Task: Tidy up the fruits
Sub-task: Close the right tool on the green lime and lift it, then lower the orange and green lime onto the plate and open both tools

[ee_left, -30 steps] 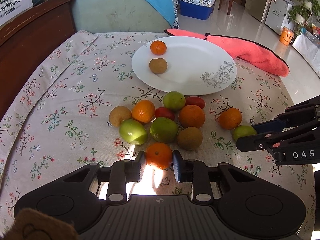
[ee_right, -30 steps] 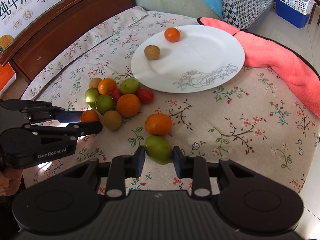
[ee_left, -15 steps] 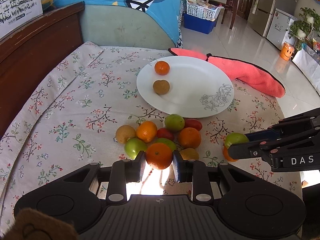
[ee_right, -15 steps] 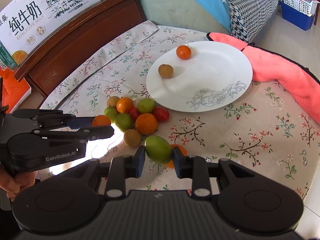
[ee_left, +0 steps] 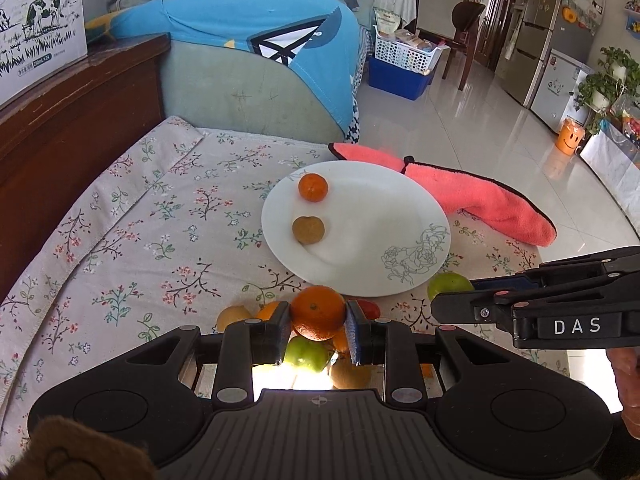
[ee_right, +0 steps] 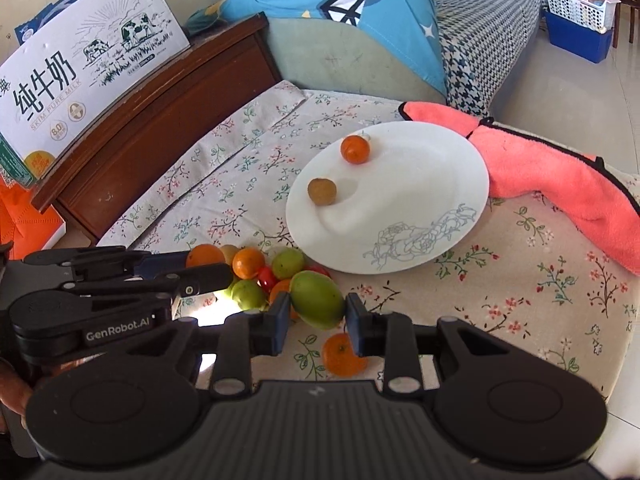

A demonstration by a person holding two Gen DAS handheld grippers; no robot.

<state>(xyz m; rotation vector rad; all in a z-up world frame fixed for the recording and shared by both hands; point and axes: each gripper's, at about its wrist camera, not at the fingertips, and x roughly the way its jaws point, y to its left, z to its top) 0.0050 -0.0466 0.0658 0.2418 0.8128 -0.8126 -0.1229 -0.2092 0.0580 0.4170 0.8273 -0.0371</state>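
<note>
Left gripper [ee_left: 318,316] clamped on an orange [ee_left: 317,312]; right gripper [ee_right: 317,314] clamped on a green fruit [ee_right: 317,299], both held above the fruit pile [ee_right: 256,276]. Beyond, on the floral cloth [ee_left: 132,240], a white plate [ee_left: 384,256] carries a mandarin [ee_left: 313,187] and a brown fruit [ee_left: 308,230]; a pink towel [ee_left: 480,200] lies behind.

Floral-clothed table [ee_left: 120,240] (plate [ee_left: 360,264], loose fruit [ee_right: 256,276], pink cloth [ee_left: 480,196])

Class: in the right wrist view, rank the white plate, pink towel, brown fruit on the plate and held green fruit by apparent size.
1. White plate
2. Pink towel
3. Green fruit, though its nearness enlarges it
4. Brown fruit
</note>
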